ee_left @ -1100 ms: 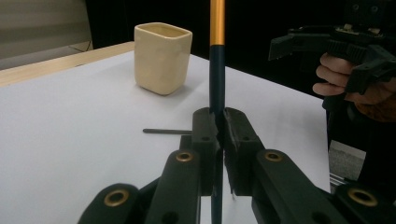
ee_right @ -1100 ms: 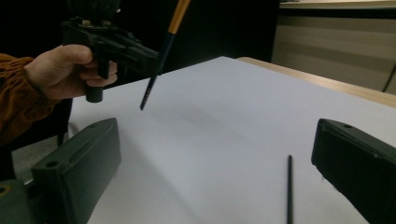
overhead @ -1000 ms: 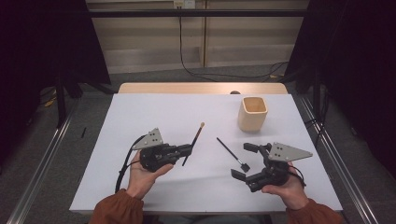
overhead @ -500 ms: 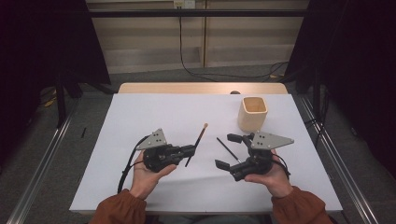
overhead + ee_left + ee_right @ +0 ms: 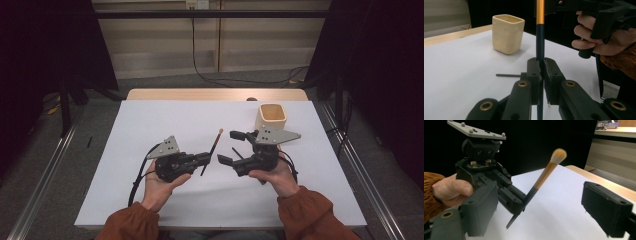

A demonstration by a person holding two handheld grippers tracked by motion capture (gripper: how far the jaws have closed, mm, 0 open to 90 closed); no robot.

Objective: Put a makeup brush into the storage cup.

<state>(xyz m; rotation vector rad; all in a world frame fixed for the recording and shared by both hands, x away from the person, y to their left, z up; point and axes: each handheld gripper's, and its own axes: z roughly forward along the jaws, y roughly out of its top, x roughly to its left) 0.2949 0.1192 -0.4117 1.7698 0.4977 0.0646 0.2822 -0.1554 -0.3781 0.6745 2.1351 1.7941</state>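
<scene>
Nearest the person, two rust-orange sleeves come in from the bottom edge of the high view, each hand wrapped round a gripper over the white table point(image 5: 150, 200).

The left gripper point(image 5: 205, 158) has its jaws pressed together on the dark handle of a brush point(image 5: 214, 148). In the left gripper view the handle point(image 5: 540, 40) rises straight up out of the clamped pads, dark below and orange above, and the top is cut off by the frame. In the right gripper view the brush point(image 5: 541, 181) slants up from that gripper to a pale, fluffy, slightly blurred tip, its lower end poking out beneath the jaws, clear of the table.

The right gripper point(image 5: 231, 147) sits just beside it, facing the brush, jaws spread with nothing between them; they have just been closing somewhat. In its own view the two black jaws stand wide on either side of the brush, without touching it.

A thin black stick point(image 5: 507, 75) lies flat on the table just past the left jaws; in the high view the right gripper covers most of it, and what it is cannot be made out.

Farther back stands a cream square cup point(image 5: 271, 117), upright and open-topped, well apart from the brush; its inside is hard to see.

Beyond the table's wooden far edge, cables trail across the grey floor. No writing is readable anywhere.
</scene>
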